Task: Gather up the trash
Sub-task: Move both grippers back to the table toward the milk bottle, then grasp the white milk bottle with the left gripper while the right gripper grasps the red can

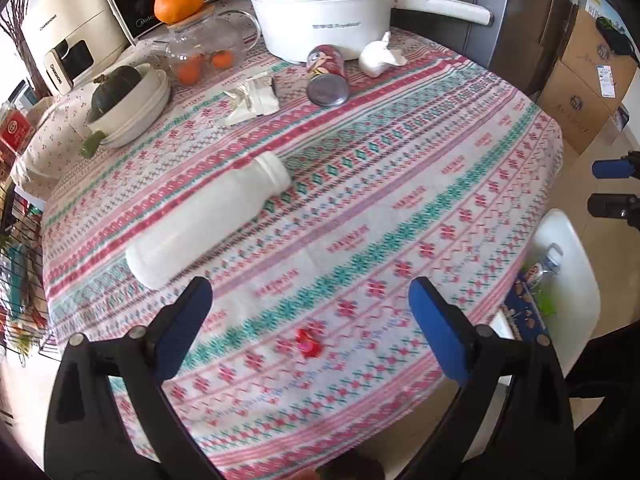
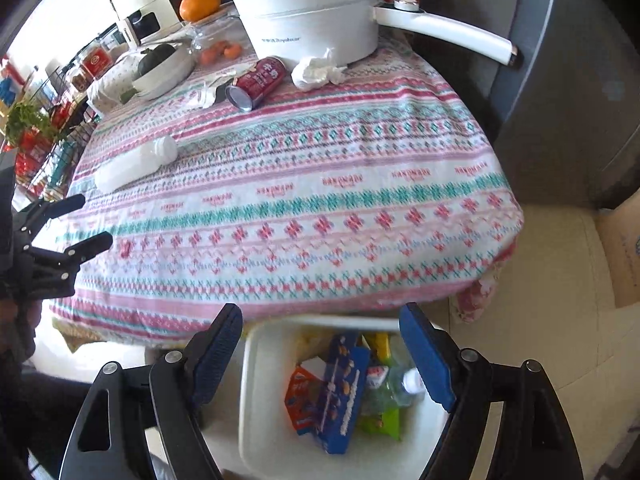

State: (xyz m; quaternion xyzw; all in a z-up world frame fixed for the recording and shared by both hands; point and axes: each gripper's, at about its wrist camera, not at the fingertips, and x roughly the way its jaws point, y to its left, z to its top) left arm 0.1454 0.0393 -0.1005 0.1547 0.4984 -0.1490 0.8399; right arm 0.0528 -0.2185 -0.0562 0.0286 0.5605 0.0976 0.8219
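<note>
A: Over the table (image 1: pixel 400 184), from the left wrist: left gripper (image 1: pixel 310 322) wide open, empty, the bottle (image 1: pixel 208 216) lying just ahead; a can (image 1: pixel 326 76) and tissue (image 1: pixel 378 58) sit farther back
B: From the right wrist?
A: Right gripper (image 2: pixel 320 354) open, empty above the bin (image 2: pixel 264 400), which holds wrappers. Next, I judge, the left closes on the bottle

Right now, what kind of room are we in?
Most likely a home kitchen or dining corner: a table under a pink-and-green patterned tablecloth, a white electric cooking pot with a long handle, and a cream countertop appliance beside a tall grey fridge-like cabinet.
</note>
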